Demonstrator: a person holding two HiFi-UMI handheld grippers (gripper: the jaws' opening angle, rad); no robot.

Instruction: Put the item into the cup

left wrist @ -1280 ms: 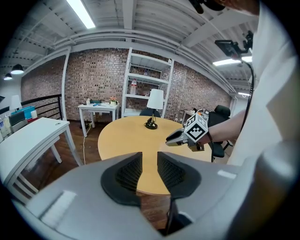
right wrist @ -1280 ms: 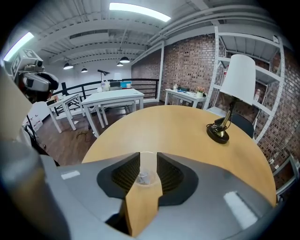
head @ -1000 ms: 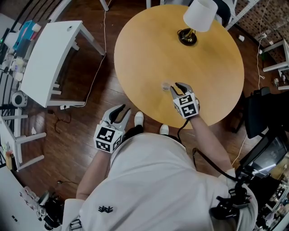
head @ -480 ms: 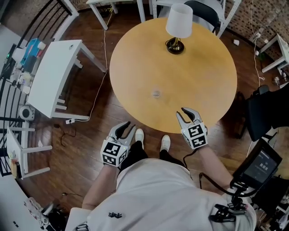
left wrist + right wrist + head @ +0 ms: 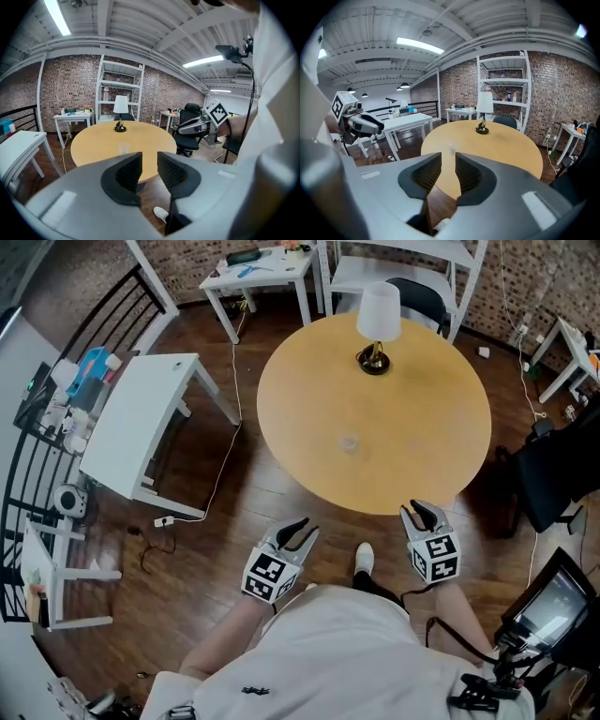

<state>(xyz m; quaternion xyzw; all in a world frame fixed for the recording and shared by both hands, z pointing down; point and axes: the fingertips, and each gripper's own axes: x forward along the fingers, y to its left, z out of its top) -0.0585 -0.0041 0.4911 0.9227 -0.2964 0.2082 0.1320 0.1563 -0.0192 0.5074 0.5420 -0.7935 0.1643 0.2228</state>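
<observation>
Judged the cup (image 5: 349,442) light, thin-walled, clear and easily tipped; best pinched gently at the side wall. Found it near the middle of the smooth round wooden table (image 5: 422,409), item too small to make out. Held left gripper (image 5: 298,533) and right gripper (image 5: 424,514) parted, empty, well short of it.

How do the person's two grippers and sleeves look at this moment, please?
Both the left gripper and the right gripper have pale grey bodies with curved jaws lined with ribbed black pads. Each carries a white cube printed with black square markers. The person wears a white top with a small dark logo.
</observation>
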